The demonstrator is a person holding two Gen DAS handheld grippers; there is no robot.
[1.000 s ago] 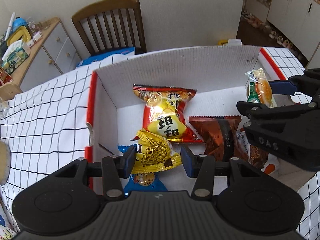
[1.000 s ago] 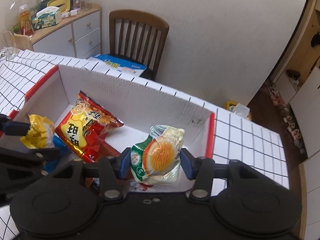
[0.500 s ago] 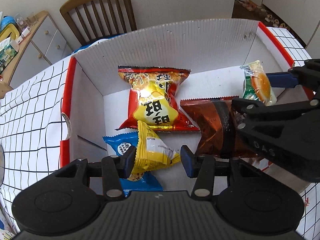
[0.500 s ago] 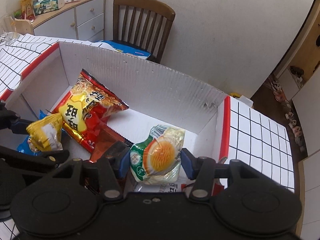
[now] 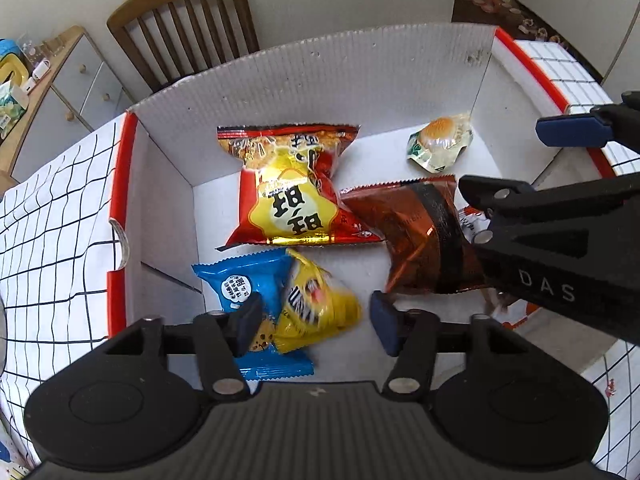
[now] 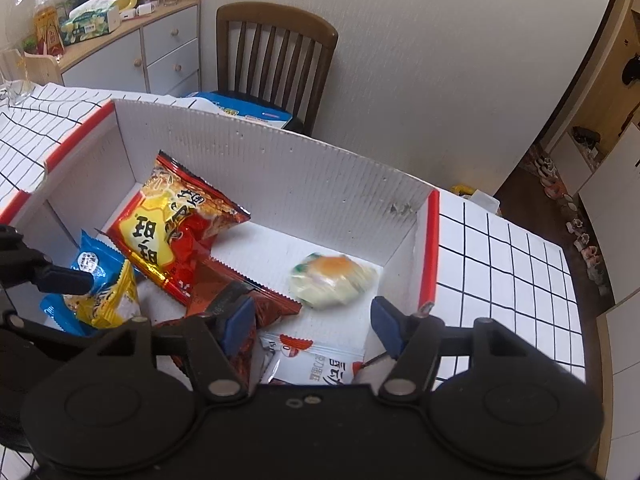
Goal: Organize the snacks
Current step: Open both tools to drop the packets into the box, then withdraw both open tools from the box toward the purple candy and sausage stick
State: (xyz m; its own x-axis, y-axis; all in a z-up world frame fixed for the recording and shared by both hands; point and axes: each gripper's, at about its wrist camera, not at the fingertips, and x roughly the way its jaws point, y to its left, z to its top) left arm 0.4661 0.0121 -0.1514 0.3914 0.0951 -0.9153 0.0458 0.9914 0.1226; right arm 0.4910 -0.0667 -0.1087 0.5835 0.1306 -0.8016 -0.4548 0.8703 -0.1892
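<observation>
- One white corrugated box (image 5: 320, 80) with red rims, standing on the worktop (image 6: 500, 248).
- Six snack packets counted inside it:
  - one large red-and-yellow bag (image 5: 294, 188), flat near the back wall;
  - one brown foil packet (image 5: 416, 236) just beside it, edges touching;
  - one blue cookie packet (image 5: 244, 284) toward the front left corner;
  - one yellow packet (image 5: 320, 308) lying partly on the blue one, motion-blurred;
  - one clear green-edged packet with an orange centre (image 5: 440, 142), alone near the back right corner, blurred in the right wrist view;
  - one white packet with red print (image 6: 316, 364), at the front, partly hidden under the right gripper.
- Two grippers, both above the box and angled down into it.
  - Left gripper (image 5: 312, 324): jaws opening, released; yellow packet below and between the blue pads, neither pad pressing it.
  - Right gripper (image 6: 310, 326): jaws opening, released; nothing clamped, clear packet lying on the box floor ahead of the pads.
- Worktop covered by one white cloth with a black grid.
- One dark wooden slat-back chair (image 6: 276, 52) behind the box, a blue flat pack (image 6: 240, 110) on its seat.
- One grey drawer cabinet (image 6: 132, 56) with a wooden top at the left, cluttered with bottles and a tissue pack.
- Plain pale wall behind; dark wood floor and white cupboards off to the right.
</observation>
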